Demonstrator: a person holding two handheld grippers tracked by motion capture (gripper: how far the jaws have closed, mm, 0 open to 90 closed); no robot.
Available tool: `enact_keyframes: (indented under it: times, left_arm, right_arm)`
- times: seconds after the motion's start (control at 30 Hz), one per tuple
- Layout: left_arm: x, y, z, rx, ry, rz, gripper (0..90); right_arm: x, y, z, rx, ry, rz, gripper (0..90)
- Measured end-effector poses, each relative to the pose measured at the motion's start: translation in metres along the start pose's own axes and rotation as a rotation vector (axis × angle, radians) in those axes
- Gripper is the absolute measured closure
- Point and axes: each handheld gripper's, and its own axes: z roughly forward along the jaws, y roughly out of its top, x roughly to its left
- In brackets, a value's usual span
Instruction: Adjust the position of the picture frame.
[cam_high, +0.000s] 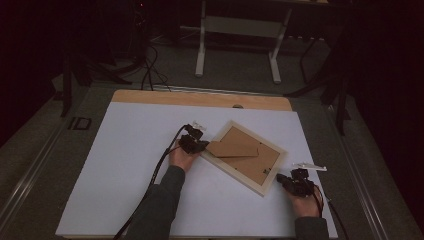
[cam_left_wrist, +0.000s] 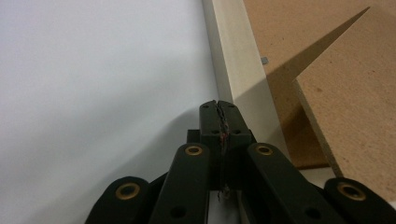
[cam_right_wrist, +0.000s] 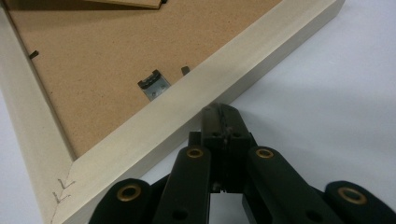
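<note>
Frame lies face down, skewed, mid-board. Left gripper, jaws pressed together, tip at frame's left rail; the raised stand flap sits just beyond. Right gripper, jaws likewise together, tip against near rail by hanger clip.

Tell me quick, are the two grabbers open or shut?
Left gripper: shut, holding nothing, tips beside the picture frame.
Right gripper: shut, holding nothing, tips at the frame's edge.
</note>
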Motion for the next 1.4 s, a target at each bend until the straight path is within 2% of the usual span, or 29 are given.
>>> enact_keyframes:
  times: [0.57,0.7,1.4]
  left_arm:
    - [-0.001,-0.009,-0.007,-0.010,-0.006,-0.024,90.0]
    - [0.001,-0.012,-0.010,-0.013,-0.008,-0.030,90.0]
    - [0.002,-0.024,-0.022,-0.014,0.023,-0.072,90.0]
  right_arm:
    - [-0.001,0.003,0.004,-0.007,-0.013,0.011,90.0]
    - [0.000,0.006,0.006,-0.008,-0.005,0.025,90.0]
    - [0.010,0.012,0.013,0.008,-0.004,-0.002,90.0]
